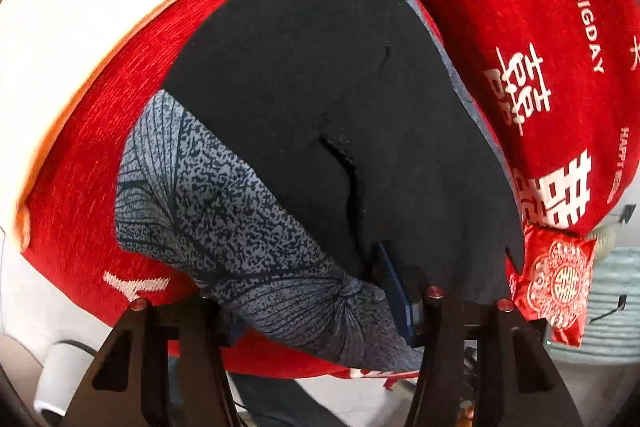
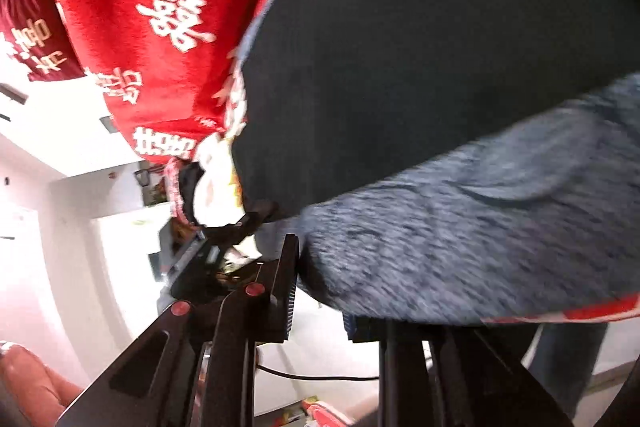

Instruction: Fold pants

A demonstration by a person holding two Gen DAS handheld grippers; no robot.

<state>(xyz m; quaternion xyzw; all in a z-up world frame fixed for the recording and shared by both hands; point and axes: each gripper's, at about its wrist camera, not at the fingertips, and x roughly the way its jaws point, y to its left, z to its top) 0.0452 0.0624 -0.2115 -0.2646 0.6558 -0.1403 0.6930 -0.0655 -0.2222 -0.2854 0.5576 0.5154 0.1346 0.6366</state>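
A red cover [image 1: 100, 147] printed with white characters spreads over the surface, and the pants [image 1: 320, 87] lie on its middle: a broad black panel with a grey leaf-printed part [image 1: 224, 215] folded along its near edge. A white cloth [image 1: 60, 39] rests at the cover's far left. A small red embroidered pouch [image 1: 556, 283] sits at the cover's right edge. The left gripper [image 1: 316, 303] stands spread at the pants' near edge. The right gripper [image 2: 320, 307], jaws also apart, meets the grey part [image 2: 480, 227].

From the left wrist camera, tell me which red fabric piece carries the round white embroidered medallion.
The small red pouch at the right edge, beside the pants. The big red cover carries white lettering instead.
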